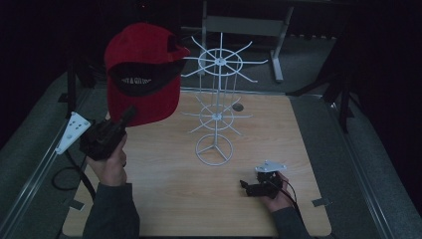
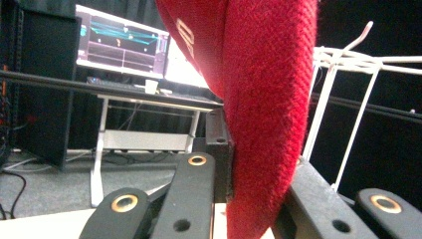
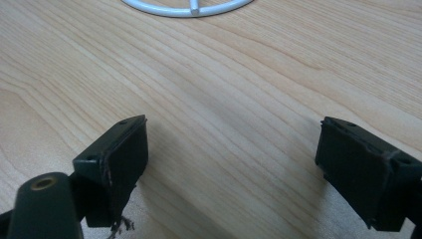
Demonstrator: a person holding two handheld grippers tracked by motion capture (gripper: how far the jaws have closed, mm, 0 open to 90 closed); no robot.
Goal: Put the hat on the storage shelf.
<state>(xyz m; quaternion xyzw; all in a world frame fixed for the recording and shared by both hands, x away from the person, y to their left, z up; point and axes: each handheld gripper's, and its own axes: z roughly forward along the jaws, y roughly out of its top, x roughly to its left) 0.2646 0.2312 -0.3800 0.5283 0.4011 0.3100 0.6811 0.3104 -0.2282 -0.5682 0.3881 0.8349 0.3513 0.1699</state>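
**Cap could snag the rack**

The left gripper (image 1: 130, 113), jaws clamped on the brim, holds the cap (image 1: 142, 74) aloft beside the rack (image 1: 217, 62); a prong may catch the fabric. Right gripper (image 1: 247, 186) rests wide open, empty.

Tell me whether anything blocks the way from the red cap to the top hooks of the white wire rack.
Nothing visible does. The left gripper holds the red cap by its brim, raised just left of the white wire rack. The rack's upper hooks beside it are bare. The right gripper rests low on the table, well off that path.
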